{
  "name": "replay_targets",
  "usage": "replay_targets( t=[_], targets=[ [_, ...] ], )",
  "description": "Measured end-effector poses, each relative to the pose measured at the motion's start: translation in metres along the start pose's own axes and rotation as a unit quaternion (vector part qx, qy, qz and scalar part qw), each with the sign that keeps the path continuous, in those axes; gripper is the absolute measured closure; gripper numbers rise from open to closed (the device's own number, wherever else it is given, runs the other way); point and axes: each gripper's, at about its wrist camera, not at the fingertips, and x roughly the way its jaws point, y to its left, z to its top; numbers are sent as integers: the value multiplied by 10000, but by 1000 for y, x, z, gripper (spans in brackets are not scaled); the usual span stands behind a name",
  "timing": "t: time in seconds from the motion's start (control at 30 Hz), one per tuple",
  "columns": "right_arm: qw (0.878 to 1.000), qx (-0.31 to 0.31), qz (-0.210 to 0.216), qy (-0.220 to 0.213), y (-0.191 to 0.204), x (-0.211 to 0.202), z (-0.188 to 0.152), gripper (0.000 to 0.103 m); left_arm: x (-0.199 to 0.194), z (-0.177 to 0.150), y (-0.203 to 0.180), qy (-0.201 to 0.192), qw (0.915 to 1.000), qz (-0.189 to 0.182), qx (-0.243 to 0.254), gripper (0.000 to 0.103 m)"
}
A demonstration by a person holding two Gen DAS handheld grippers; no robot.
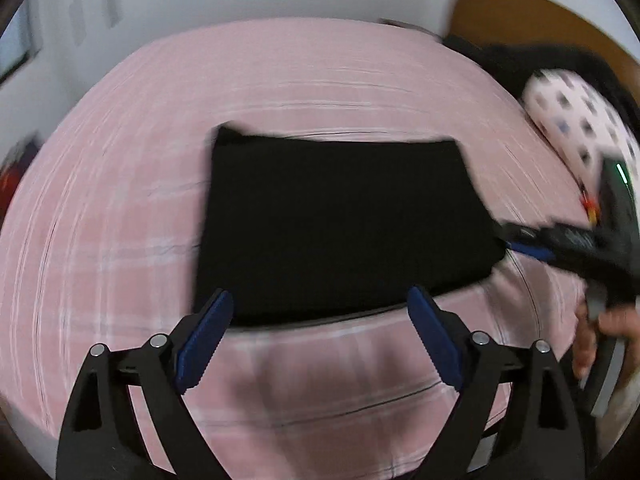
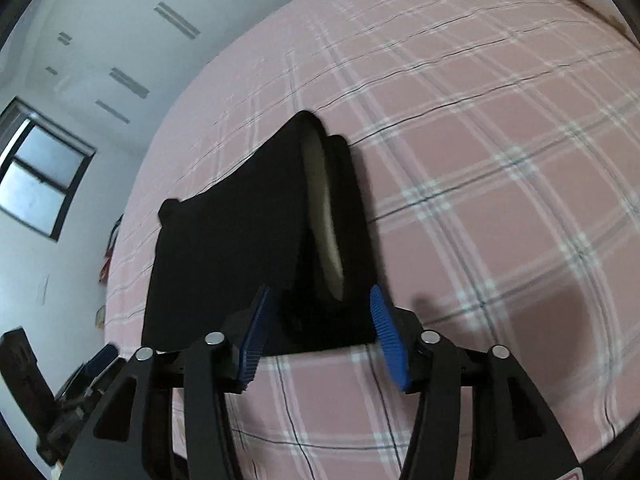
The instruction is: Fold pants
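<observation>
The left gripper (image 1: 320, 320) has its jaws spread wide with nothing between them; its blue pads (image 1: 208, 336) hang just over the near edge of the black pants (image 1: 340, 220). The right gripper (image 2: 320, 332) has its jaws partly apart and grips nothing, though the near corner of the pants (image 2: 248, 240) lies in the gap between its blue pads (image 2: 386, 332), seemingly without contact. In the left wrist view the right gripper (image 1: 520, 242) points its blue tip at the right edge of the pants, with the person's hand (image 1: 592, 332) behind it on the handle.

The pants lie folded into a compact rectangle near the middle of the bed (image 2: 500, 160). On the right gripper's side the layers gape open and show a pale lining (image 2: 324, 216).

Beyond the pants, a white pillow with dark spots (image 1: 576, 128) rests at the bed's far right, with a dark cloth heap (image 1: 520, 60) behind it against a wooden headboard (image 1: 540, 12); motion blur makes that heap hard to identify.

The bed wears a pink plaid sheet, smooth around the pants. White walls with short grey marks (image 2: 176, 20) enclose the room, and a dark-framed window (image 2: 40, 176) sits in the wall left of the bed. Dark clutter (image 2: 60, 392) lies on the floor below it.
</observation>
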Motion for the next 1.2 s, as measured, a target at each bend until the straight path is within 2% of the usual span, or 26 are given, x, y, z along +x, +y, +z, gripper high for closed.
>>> replay_targets(
  t=[0.1, 0.17, 0.23, 0.3, 0.4, 0.47, 0.5, 0.53, 0.57, 0.6, 0.63, 0.67, 0.7, 0.73, 0.77, 0.83, 0.87, 0.9, 0.93, 1.0, 1.03, 1.07, 1.17, 1.2],
  targets=[
    [9997, -102, 32, 224, 5, 16, 0, 51, 16, 4, -43, -145, 9974, -8, 709, 15],
    [9993, -152, 129, 325, 9, 18, 2, 64, 25, 6, -57, -208, 9951, -20, 970, 15],
    [9979, -166, 460, 417, 10, 10, 7, 71, 33, 8, -72, -235, 9917, -41, 1263, 15],
    [9946, -113, 917, 468, 15, 1, 17, 85, 39, 11, -88, -305, 9877, -163, 1525, 15],
    [9871, -95, 1493, 578, 30, -10, 32, 85, 48, 17, -105, -433, 9833, -185, 1756, 13],
    [9813, -27, 1796, 687, 36, -10, 39, 85, 55, 24, -109, -435, 9853, -202, 1642, 13],
    [9768, 26, 1987, 796, 37, -7, 41, 85, 60, 28, -109, -389, 9876, -200, 1506, 22],
    [9745, 129, 2081, 827, 36, -4, 43, 85, 70, 33, -105, -251, 9905, -250, 1329, 36],
    [9749, 213, 2060, 822, 34, -4, 46, 85, 78, 36, -104, -133, 9917, -195, 1265, 65],
    [9770, 211, 1989, 737, 31, -6, 50, 85, 87, 39, -100, 14, 9928, -77, 1194, 90],
    [9788, 218, 1950, 590, 28, -12, 53, 84, 93, 44, -87, 204, 9958, -239, 863, 90],
    [9820, 252, 1840, 337, 23, -22, 53, 82, 91, 50, -71, 224, 9975, -508, 439, 90],
    [9885, 153, 1506, 40, 17, -37, 48, 79, 86, 54, -59, 177, 9979, -596, 178, 91],
    [9946, -141, 1009, -178, 16, -49, 43, 73, 73, 59, -42, -3, 9983, -585, -82, 91],
    [9968, -613, 356, -377, 18, -60, 31, 73, 62, 63, -32, -142, 9982, -541, -194, 91],
    [9874, -1436, -537, -393, 25, -59, 9, 72, 36, 72, -6, -412, 9969, -497, -443, 91],
    [9787, -1832, -867, -316, 30, -54, -4, 72, 26, 77, 4, -490, 9963, -469, -530, 91],
    [9655, -2327, -1156, -198, 37, -43, -23, 68, 17, 80, 14, -544, 9958, -437, -598, 91],
    [9543, -2682, -1315, -96, 43, -33, -36, 53, 8, 81, 23, -605, 9952, -378, -665, 91],
    [9253, -3428, -1620, -15, 55, -11, -60, 50, -3, 84, 30, -679, 9948, -299, -705, 90],
    [9171, -3599, -1717, 25, 57, -1, -67, 50, -9, 83, 31, -708, 9947, -237, -712, 90],
    [9144, -3642, -1765, 73, 57, 6, -71, 51, -13, 85, 31, -720, 9946, -206, -721, 90],
    [9290, -3289, -1695, 12, 52, 19, -59, 61, -26, 85, 29, -753, 9939, -227, -770, 90],
    [9425, -2995, -1486, 31, 45, 16, -47, 77, -30, 84, 29, -770, 9937, -242, -774, 90]
  ],
)
